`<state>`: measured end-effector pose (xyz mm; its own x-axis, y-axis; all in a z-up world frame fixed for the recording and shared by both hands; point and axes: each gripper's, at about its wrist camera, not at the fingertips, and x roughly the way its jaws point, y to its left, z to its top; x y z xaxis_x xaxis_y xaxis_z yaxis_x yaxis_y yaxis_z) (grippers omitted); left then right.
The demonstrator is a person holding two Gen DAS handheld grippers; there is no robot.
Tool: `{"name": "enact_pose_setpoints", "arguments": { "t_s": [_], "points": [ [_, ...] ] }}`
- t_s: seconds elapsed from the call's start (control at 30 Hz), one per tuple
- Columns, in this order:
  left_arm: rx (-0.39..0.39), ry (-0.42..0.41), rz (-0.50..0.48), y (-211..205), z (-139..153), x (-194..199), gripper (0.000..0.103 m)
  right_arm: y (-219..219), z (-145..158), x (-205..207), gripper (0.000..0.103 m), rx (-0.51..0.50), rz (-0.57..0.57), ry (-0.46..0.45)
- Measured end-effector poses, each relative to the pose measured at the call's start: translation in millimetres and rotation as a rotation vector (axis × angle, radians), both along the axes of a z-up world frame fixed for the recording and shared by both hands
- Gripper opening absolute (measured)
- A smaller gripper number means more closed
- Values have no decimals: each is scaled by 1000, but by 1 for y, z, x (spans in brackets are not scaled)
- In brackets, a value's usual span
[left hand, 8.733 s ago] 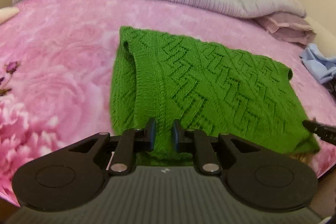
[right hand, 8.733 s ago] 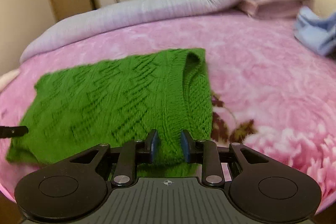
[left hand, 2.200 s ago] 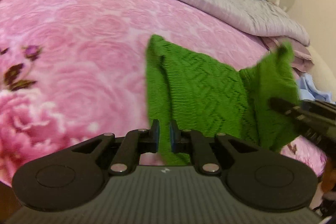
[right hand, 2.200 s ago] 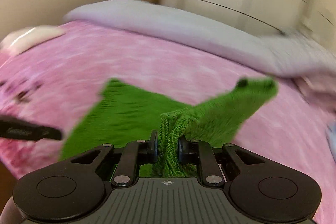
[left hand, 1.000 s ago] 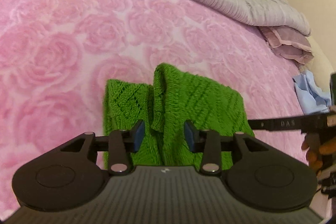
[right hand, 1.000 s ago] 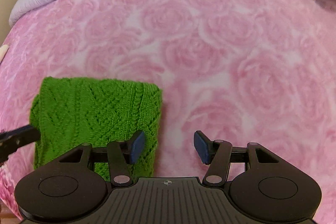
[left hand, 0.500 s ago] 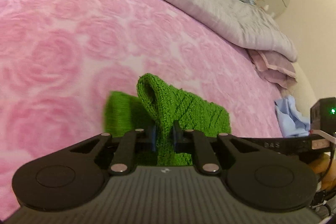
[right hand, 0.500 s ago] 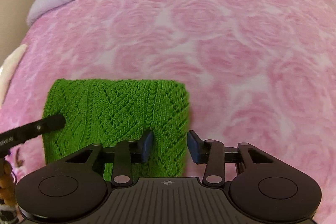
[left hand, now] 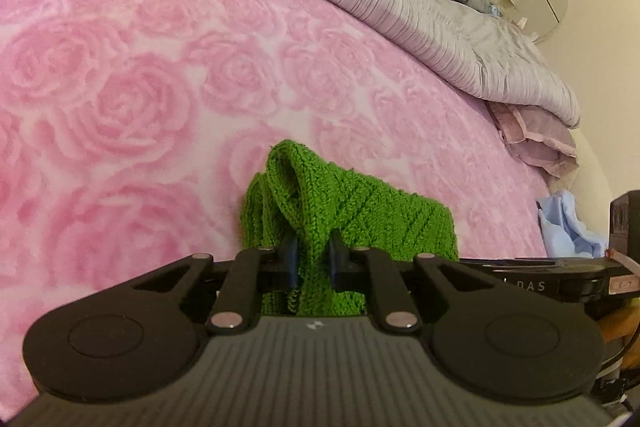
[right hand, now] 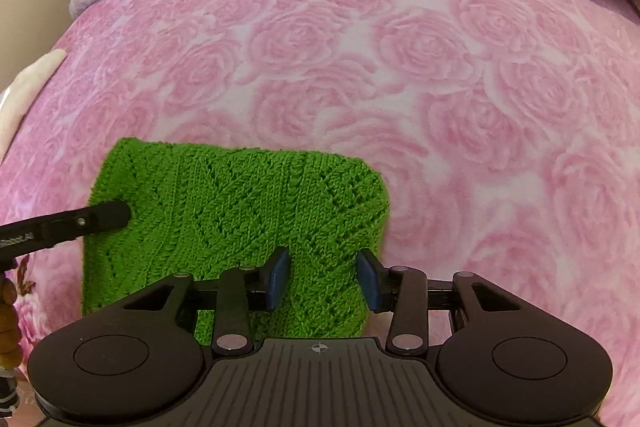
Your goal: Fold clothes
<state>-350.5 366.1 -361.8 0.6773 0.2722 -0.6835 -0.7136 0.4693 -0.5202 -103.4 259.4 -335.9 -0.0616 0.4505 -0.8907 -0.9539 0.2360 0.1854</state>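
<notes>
A green knitted sweater [right hand: 240, 219] lies folded into a small rectangle on the pink rose blanket [right hand: 400, 67]. My left gripper [left hand: 313, 259] is shut on a bunched fold of the sweater [left hand: 344, 211] at its left edge and lifts it a little. It also shows from the side in the right wrist view [right hand: 100, 215], at the sweater's left edge. My right gripper [right hand: 322, 279] is open, its jaws astride the sweater's near right corner without pinching it.
A striped lilac duvet [left hand: 400, 11] lies rolled along the far side of the bed. A pink pillow [left hand: 536, 143] and a light blue garment [left hand: 568, 227] sit at the right. A cream cloth [right hand: 24, 91] lies at the left bed edge.
My left gripper closed on the sweater's left fold and raised it. My right gripper stayed open and moved left over the sweater's near right corner.
</notes>
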Motion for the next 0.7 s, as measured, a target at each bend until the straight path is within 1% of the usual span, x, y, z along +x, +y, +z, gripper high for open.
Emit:
{"name": "enact_pose_setpoints", "arguments": {
  "t_s": [0.07,0.17,0.23,0.3,0.4,0.47,0.5,0.53,0.57,0.6,0.63,0.7],
  "points": [
    [-7,14,6,1,-5,1,12,1,-1,-2,42,3,3,-7],
    [8,67,-8,1,-21,9,15,1,-5,-6,42,9,5,-24],
    [20,63,0,-3,-18,7,15,0,-6,-7,42,16,0,-29],
    [47,80,-6,-9,-13,7,16,-2,-6,-7,42,23,2,-29],
    [55,97,19,-23,-4,-2,20,-5,-6,-8,42,34,-3,-31],
    [42,90,39,-33,0,-12,24,-7,-6,-6,43,47,-16,-18],
    [24,84,54,-40,0,-20,29,-10,-5,-4,47,59,-29,3],
    [6,77,69,-46,1,-27,32,-14,-5,0,48,77,-45,34],
    [-16,63,78,-55,0,-36,33,-19,-4,4,50,96,-62,63],
    [-39,48,87,-63,0,-44,37,-25,-2,6,51,115,-72,85],
    [-67,34,101,-71,-2,-52,44,-34,0,8,51,134,-80,106],
    [-116,7,118,-88,-5,-65,45,-50,1,12,51,142,-96,155]
  ]
}}
